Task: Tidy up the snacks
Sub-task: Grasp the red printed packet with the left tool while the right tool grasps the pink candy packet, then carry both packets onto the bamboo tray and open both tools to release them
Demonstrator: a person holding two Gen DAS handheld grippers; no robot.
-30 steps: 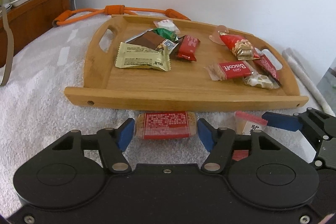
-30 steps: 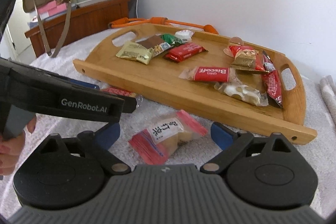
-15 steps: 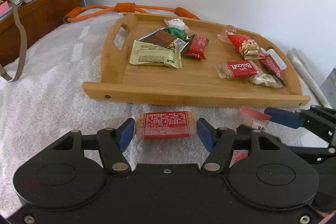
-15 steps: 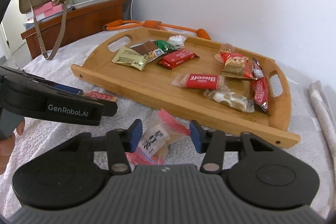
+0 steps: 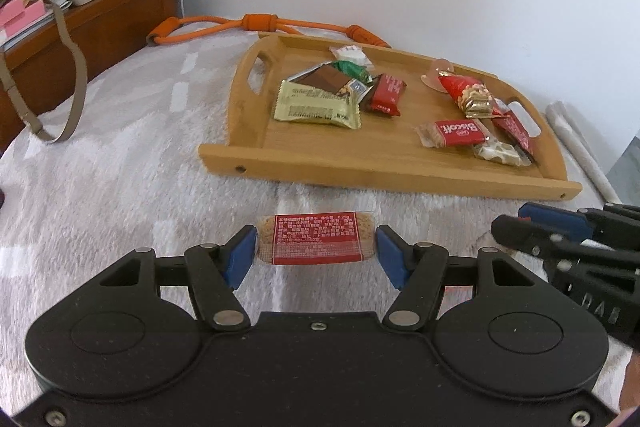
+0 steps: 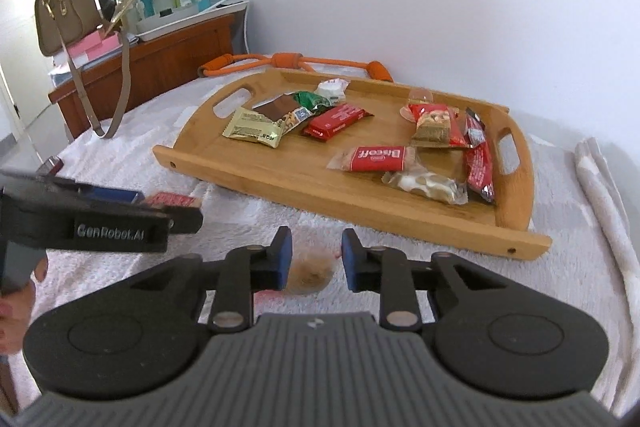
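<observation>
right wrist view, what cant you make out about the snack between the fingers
- Snack in the right gripper, right wrist view: blurred, mostly hidden by the fingers and the gripper body; label unreadable, grip contact unclear.
- Same snack, left wrist view: hidden behind the left gripper body.
- Red bar, right wrist view: mostly hidden by the left gripper.

surface: white fleece blanket [image 5: 120, 163] | on it: wooden tray [image 5: 372, 173], orange rope [image 5: 224, 25]
</observation>
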